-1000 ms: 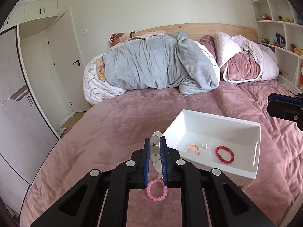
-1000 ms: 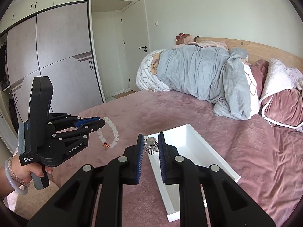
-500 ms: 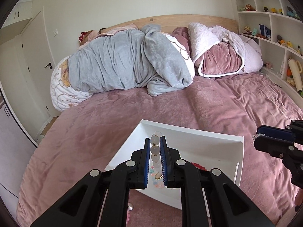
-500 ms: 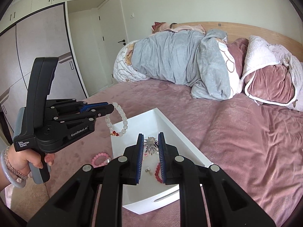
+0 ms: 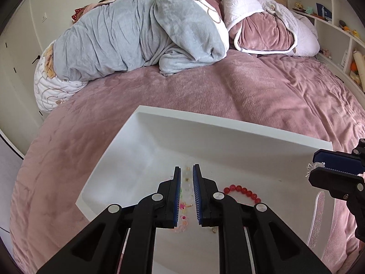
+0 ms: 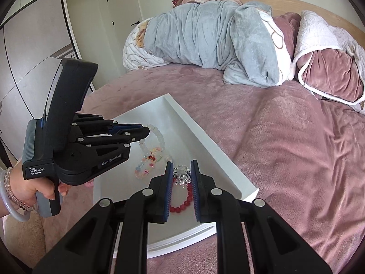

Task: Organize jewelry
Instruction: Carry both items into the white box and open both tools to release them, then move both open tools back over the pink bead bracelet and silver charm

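Right wrist view shows a mauve bed (image 6: 285,150) bearing a white tray (image 6: 205,150); inside the tray lie a red bead bracelet (image 6: 182,205) and small coloured trinkets (image 6: 146,166); the left claw (image 6: 147,132), hovering over the tray, pinches a white bead bracelet (image 6: 159,137) that dangles down into it; the right claw (image 6: 181,173), above the tray's near end, is pressed onto a spiky silver brooch (image 6: 182,175); grey and pink bedding (image 6: 205,38) is heaped by the headboard.

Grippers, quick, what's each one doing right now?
Left gripper: closed on the white bead bracelet, over the white tray.
Right gripper: closed on the silver crystal brooch, over the tray.
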A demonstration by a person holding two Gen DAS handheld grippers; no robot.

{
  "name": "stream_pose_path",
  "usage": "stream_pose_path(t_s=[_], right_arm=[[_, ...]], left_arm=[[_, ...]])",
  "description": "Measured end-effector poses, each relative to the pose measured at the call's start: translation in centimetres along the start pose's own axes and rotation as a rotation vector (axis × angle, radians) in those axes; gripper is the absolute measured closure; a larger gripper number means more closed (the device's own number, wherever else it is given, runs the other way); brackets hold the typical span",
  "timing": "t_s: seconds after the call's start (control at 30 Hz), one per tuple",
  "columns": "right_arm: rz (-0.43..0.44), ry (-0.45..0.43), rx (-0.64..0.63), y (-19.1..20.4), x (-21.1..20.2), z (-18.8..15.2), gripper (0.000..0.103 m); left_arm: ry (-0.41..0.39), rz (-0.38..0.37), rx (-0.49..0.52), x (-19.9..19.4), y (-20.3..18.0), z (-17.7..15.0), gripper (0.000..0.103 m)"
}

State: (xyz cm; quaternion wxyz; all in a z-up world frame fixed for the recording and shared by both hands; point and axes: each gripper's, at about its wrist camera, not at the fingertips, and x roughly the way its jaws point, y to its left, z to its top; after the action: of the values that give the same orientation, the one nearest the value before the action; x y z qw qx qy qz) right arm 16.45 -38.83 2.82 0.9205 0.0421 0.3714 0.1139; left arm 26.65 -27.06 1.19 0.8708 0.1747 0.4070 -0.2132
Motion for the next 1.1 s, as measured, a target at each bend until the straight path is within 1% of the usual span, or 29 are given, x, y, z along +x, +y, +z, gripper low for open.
stream_pose_path(t_s=[0.03, 0.07, 0.17, 0.2, 0.23, 0.27, 0.3, 0.33, 0.43, 0.5, 0.57, 0.63, 0.7, 0.83, 0.9, 1.0, 1.1], right_arm=[[0.001, 0.004, 0.0, 0.0, 0.3, -0.1, 0.086], [0.002, 0.008, -0.001, -0.1, 0.5, -0.1, 0.086], [0.007, 0.013, 0.0, 0.0, 0.9, 0.0, 0.085], [0.01, 0.014, 0.001, 0.1, 1.0, 0.1, 0.084], [0.011, 0.01, 0.003, 0.1, 0.9, 0.2, 0.079], [0.017, 0.002, 0.005, 0.3, 0.6, 0.2, 0.07], [0.021, -0.007, 0.005, 0.4, 0.4, 0.3, 0.067], [0.02, -0.017, 0.002, 0.6, 0.1, 0.4, 0.062], [0.013, -0.033, -0.017, 1.4, -0.8, 0.9, 0.061], [0.011, -0.046, -0.025, 2.0, -1.5, 1.3, 0.059], [0.01, -0.061, -0.034, 2.7, -2.2, 1.7, 0.056], [0.007, -0.077, -0.051, 3.7, -3.0, 2.1, 0.054], [0.006, -0.09, -0.069, 4.7, -3.6, 2.5, 0.051], [0.006, -0.115, -0.109, 7.2, -4.9, 3.1, 0.048], [0.009, -0.123, -0.128, 8.5, -5.4, 3.3, 0.046], [0.011, -0.138, -0.155, 10.5, -6.3, 3.5, 0.045], [0.01, -0.153, -0.185, 12.5, -7.1, 3.7, 0.04]], left_arm=[[0.002, -0.002, -0.005, 0.2, 0.0, -0.1, 0.08], [0.005, -0.007, -0.011, 0.3, 0.1, -0.2, 0.074], [0.001, -0.018, -0.02, 0.3, 0.1, -0.5, 0.07], [-0.007, -0.02, -0.02, 0.2, 0.1, -0.5, 0.066], [-0.021, -0.018, -0.021, -0.2, 0.0, -0.6, 0.062], [-0.039, -0.018, -0.024, -0.6, 0.1, -0.6, 0.056], [-0.058, -0.014, -0.025, -1.1, 0.0, -0.6, 0.05], [-0.077, -0.007, -0.024, -1.6, 0.0, -0.7, 0.048], [-0.123, -0.012, -0.03, -3.4, 0.5, -0.6, 0.047], [-0.15, -0.013, -0.045, -4.8, 1.2, -0.7, 0.041], [-0.176, -0.009, -0.065, -6.3, 2.1, -0.8, 0.04], [-0.201, 0.004, -0.076, -7.8, 3.0, -1.0, 0.039], [-0.229, 0.036, -0.079, -9.4, 4.0, -1.3, 0.036], [-0.278, 0.07, -0.108, -12.7, 6.2, -2.3, 0.032], [-0.296, 0.084, -0.127, -14.2, 7.4, -2.9, 0.028], [-0.317, 0.1, -0.159, -16.3, 9.1, -4.1, 0.028], [-0.334, 0.117, -0.188, -18.3, 10.7, -5.5, 0.026]])
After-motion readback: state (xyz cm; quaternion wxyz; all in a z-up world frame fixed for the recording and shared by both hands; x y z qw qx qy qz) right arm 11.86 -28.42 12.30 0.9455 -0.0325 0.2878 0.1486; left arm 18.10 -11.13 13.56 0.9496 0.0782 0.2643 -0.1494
